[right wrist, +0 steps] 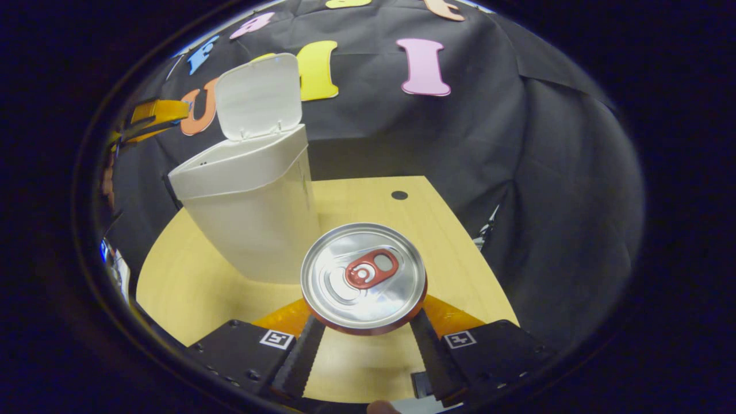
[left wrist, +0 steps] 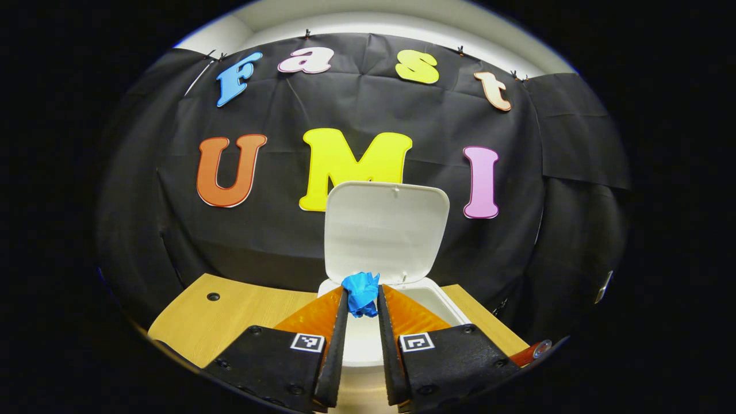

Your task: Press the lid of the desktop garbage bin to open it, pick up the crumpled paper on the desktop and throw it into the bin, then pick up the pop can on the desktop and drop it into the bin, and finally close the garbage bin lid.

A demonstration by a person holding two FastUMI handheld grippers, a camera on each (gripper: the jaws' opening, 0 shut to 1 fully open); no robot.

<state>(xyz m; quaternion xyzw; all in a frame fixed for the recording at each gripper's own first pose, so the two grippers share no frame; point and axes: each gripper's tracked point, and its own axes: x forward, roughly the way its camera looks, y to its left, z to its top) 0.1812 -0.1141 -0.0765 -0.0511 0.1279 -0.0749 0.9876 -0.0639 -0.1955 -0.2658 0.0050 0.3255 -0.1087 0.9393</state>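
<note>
Lid (left wrist: pixel 386 230) stands open, so that step is done. Our left gripper (left wrist: pixel 362 299) has its jaws pinching the crumpled paper (left wrist: pixel 361 292) right over the bin (left wrist: pixel 428 299) mouth, drop pending. Our right gripper (right wrist: pixel 368 333) jaws straddle the pop can (right wrist: pixel 364 277) on the bench (right wrist: pixel 184 282), near the bin; contact unclear. Can drop and lid closing remain.

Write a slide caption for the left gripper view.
Left gripper holds blue paper above the open bin.
</note>
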